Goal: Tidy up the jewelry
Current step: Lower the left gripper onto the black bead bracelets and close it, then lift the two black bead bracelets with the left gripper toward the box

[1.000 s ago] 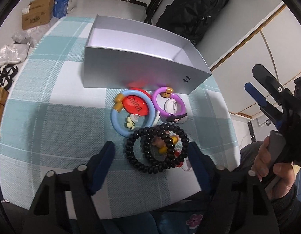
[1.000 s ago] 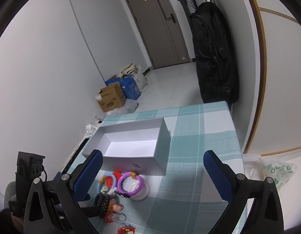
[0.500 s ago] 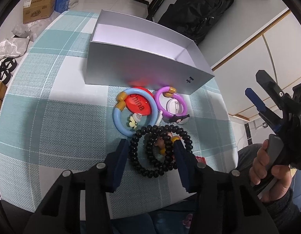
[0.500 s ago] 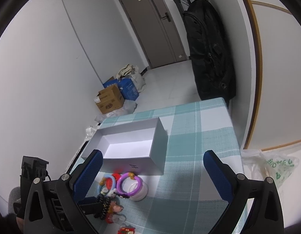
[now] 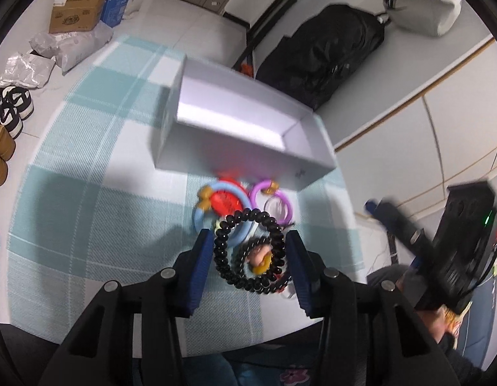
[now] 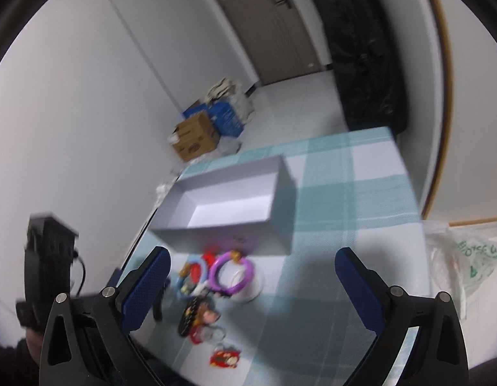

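Observation:
My left gripper (image 5: 248,236) is shut on a black bead bracelet (image 5: 220,254), its blue pads pressing both sides, and the bracelet hangs a little above the checked cloth (image 5: 87,212). Under and beyond it lie a blue ring (image 5: 200,215) with a red disc (image 5: 226,201), and a purple ring (image 5: 287,202). Behind them stands an open white box (image 5: 235,157) with nothing inside. My right gripper (image 6: 252,254) is open and holds nothing, above the near right of the table. From the right wrist I see the bracelet (image 6: 189,317), the purple ring (image 6: 216,270) and the box (image 6: 222,234).
A small red charm (image 6: 224,358) lies near the table's front edge. A black bag (image 5: 322,54) leans on the wall past the box. Cardboard boxes (image 5: 78,8) and shoes (image 5: 10,109) sit on the floor at the left. A plastic bag (image 6: 464,263) hangs off the right side.
My left gripper closed from wide open onto the black bead bracelet and rose with it. The right gripper tilted a little while staying open.

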`<state>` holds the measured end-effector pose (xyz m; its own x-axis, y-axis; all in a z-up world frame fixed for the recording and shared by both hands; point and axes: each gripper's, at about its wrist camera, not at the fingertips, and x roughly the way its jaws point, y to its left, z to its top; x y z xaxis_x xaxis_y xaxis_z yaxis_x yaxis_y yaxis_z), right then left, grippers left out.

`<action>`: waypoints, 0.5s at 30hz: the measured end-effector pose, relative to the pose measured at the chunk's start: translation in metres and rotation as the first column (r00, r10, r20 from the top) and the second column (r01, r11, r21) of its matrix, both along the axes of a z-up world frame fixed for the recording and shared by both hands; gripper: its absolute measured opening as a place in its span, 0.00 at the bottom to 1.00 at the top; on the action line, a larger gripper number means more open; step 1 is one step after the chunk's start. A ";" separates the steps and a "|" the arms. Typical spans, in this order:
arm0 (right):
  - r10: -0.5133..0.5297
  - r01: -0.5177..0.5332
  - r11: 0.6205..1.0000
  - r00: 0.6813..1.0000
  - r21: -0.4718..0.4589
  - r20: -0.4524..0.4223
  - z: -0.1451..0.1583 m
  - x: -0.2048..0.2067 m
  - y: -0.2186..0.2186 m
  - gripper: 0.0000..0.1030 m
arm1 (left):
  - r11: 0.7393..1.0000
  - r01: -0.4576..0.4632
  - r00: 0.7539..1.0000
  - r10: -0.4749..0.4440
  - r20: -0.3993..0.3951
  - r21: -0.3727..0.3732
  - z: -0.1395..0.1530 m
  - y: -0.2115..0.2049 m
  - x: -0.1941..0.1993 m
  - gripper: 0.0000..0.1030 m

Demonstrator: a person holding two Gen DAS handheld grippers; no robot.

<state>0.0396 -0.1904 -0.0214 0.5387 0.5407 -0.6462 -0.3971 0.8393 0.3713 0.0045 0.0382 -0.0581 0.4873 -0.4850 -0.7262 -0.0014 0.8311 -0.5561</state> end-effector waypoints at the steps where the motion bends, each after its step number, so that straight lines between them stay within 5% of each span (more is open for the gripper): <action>1: 0.021 -0.021 1.000 1.000 -0.012 0.003 0.000 -0.003 0.004 0.97 | 1.000 -0.011 1.000 0.011 0.014 -0.005 0.004 0.003 -0.001 0.39; 5: 0.103 -0.103 0.994 0.995 -0.037 -0.002 -0.003 -0.016 0.021 0.88 | 0.998 -0.054 0.998 0.055 0.044 -0.039 0.014 0.016 -0.003 0.39; 9: 0.163 -0.168 0.983 0.985 -0.077 -0.064 -0.017 -0.024 0.039 0.67 | 0.994 -0.085 0.994 0.090 0.060 -0.072 0.018 0.021 0.000 0.39; 15: 0.206 -0.219 0.970 0.971 -0.108 -0.121 -0.032 -0.033 0.060 0.54 | 0.990 -0.106 0.989 0.115 0.094 -0.094 0.028 0.025 0.003 0.39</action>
<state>0.0061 -0.1302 -0.0534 0.3433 0.5501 -0.7613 -0.5343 0.7810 0.3234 0.0076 0.0631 -0.0298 0.6086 -0.4843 -0.6285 -0.0320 0.7765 -0.6293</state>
